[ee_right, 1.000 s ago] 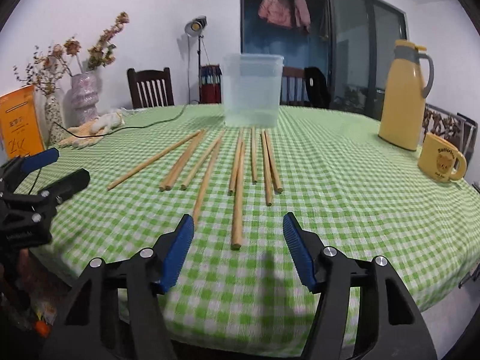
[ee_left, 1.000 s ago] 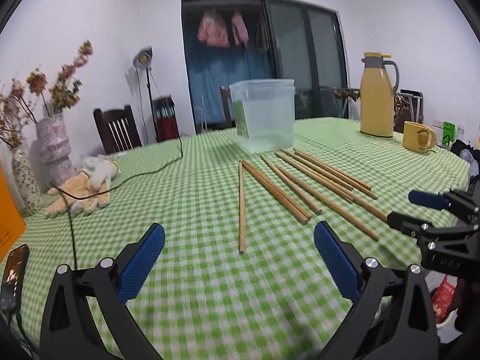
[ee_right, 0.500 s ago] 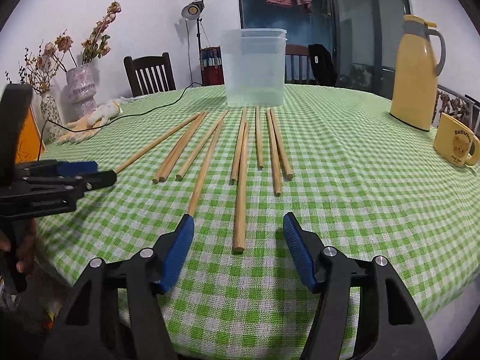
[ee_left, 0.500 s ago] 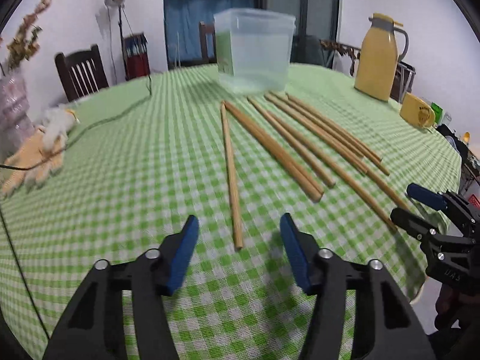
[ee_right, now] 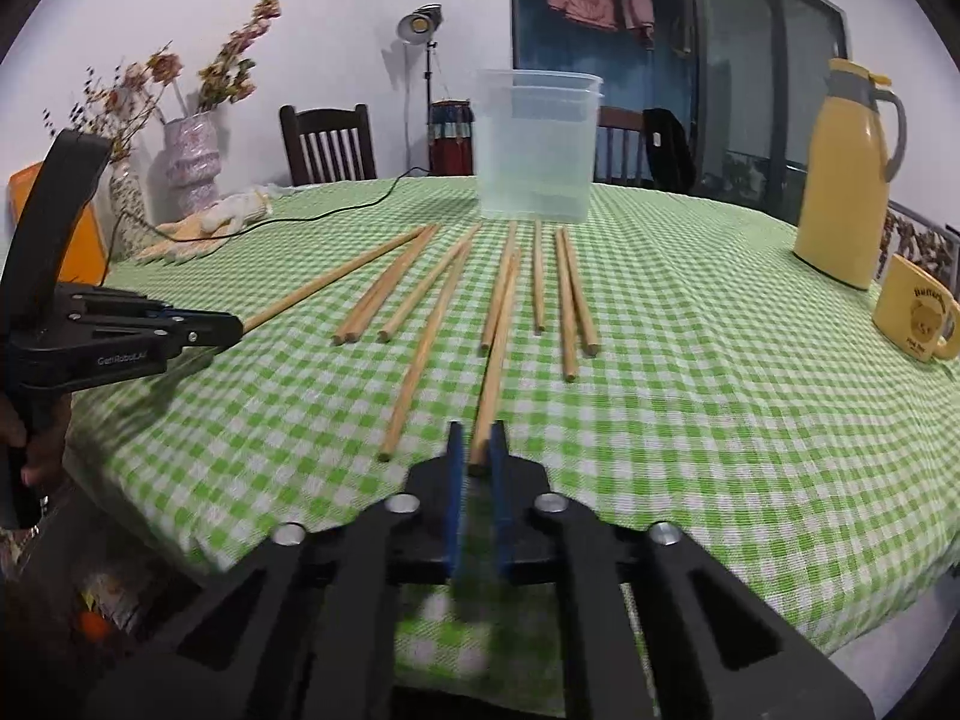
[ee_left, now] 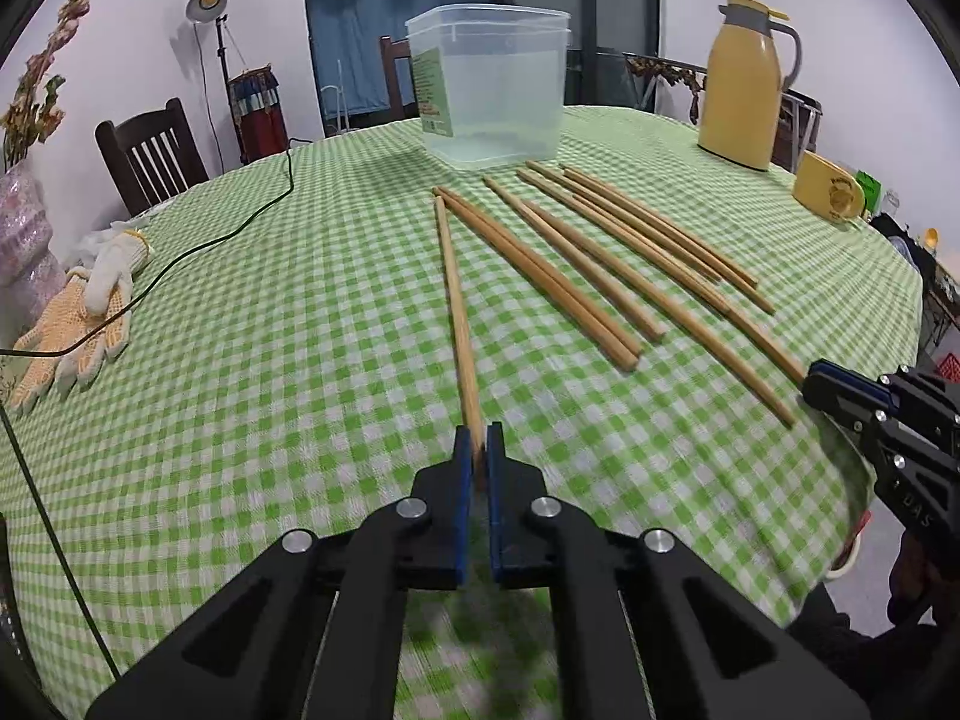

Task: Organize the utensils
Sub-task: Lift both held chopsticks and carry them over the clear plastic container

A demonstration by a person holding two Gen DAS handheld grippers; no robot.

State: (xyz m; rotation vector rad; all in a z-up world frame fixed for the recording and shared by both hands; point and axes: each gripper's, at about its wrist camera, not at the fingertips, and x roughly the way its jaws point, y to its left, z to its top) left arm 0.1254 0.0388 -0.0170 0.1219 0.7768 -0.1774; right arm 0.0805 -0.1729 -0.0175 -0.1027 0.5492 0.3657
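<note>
Several long wooden chopsticks lie fanned on the green checked tablecloth before a clear plastic tub, which also shows in the right wrist view. My left gripper is shut on the near end of the leftmost chopstick; it appears at the left of the right wrist view. My right gripper is shut on the near end of a middle chopstick; it appears at the right of the left wrist view.
A yellow thermos jug and a yellow mug stand at the right. Work gloves and a black cable lie at the left. A vase of dried flowers and a chair are behind.
Both grippers moved forward and closed, each on the near end of a chopstick. Before they were open and short of the sticks.
</note>
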